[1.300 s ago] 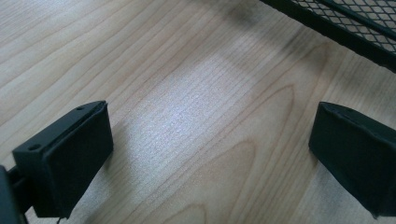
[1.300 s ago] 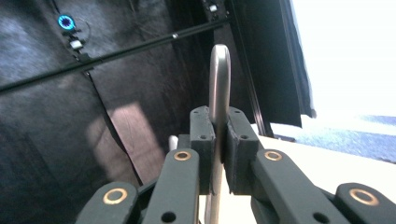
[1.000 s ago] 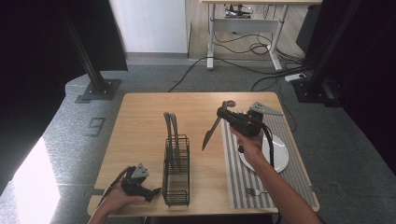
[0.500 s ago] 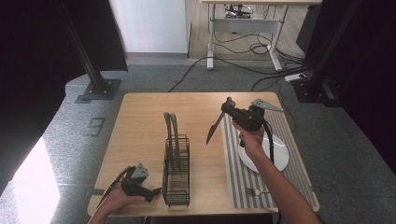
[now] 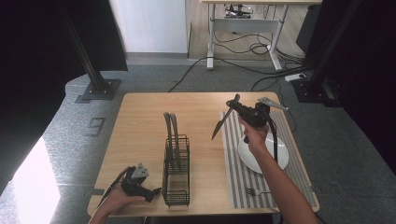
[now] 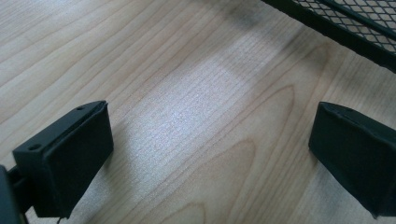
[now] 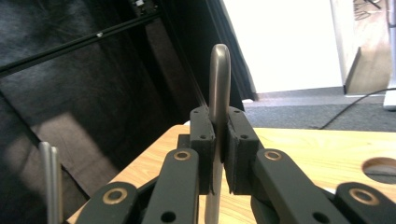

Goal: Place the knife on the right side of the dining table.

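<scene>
Right gripper (image 5: 235, 105) raised over table (image 5: 140, 121) — knife (image 5: 220, 125) angled down.

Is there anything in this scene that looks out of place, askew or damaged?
Nothing is spilled or damaged. One thing stands out: the knife is in the air, clamped in the right gripper, blade slanting down over the table. The plate and fork lie neatly on the striped mat, and the rack stands upright.

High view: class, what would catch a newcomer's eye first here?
Most striking is the knife held in the air over the middle of the table, clamped in the right gripper with its blade slanting down. Next comes the black wire rack near the front edge, then the white plate on the striped mat at the right.
</scene>
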Demonstrator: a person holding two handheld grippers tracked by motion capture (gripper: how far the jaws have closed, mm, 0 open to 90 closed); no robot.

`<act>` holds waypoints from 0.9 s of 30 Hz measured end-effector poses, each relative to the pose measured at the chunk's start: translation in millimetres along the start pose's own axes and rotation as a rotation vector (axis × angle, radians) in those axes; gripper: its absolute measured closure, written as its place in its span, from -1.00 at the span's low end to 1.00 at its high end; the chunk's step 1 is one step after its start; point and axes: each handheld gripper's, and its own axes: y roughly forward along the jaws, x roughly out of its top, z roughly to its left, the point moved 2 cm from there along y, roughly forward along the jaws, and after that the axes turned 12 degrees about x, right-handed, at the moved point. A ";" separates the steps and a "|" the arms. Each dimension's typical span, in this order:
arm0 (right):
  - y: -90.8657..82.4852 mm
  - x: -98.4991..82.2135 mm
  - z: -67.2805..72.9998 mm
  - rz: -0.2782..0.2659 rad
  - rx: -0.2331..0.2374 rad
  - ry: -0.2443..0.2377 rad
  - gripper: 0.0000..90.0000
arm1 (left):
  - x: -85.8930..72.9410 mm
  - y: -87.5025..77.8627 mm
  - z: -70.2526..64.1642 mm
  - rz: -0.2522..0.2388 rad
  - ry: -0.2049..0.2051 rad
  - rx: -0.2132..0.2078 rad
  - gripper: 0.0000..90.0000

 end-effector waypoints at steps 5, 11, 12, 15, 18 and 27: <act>-5.4 1.8 -9.8 -0.015 -0.047 -0.006 0.84 | -0.1 -0.1 -0.2 0.000 -0.002 0.001 -1.00; -12.7 8.1 -26.1 -0.050 -0.099 -0.009 0.84 | -0.1 -0.1 -0.2 0.000 -0.002 0.001 -1.00; -13.5 8.4 -28.7 -0.052 -0.106 -0.008 0.84 | 0.0 0.0 -0.1 0.000 -0.001 0.001 -1.00; -14.8 7.8 -36.5 -0.054 -0.128 -0.004 0.84 | 0.0 0.0 0.0 0.000 0.000 0.000 -1.00; -15.2 6.0 -43.3 -0.049 -0.149 -0.001 0.84 | 0.0 0.1 0.0 0.000 0.000 0.000 -1.00; -16.1 8.5 -63.5 -0.069 -0.206 -0.001 0.84 | 0.1 0.1 0.1 0.000 0.001 -0.001 -1.00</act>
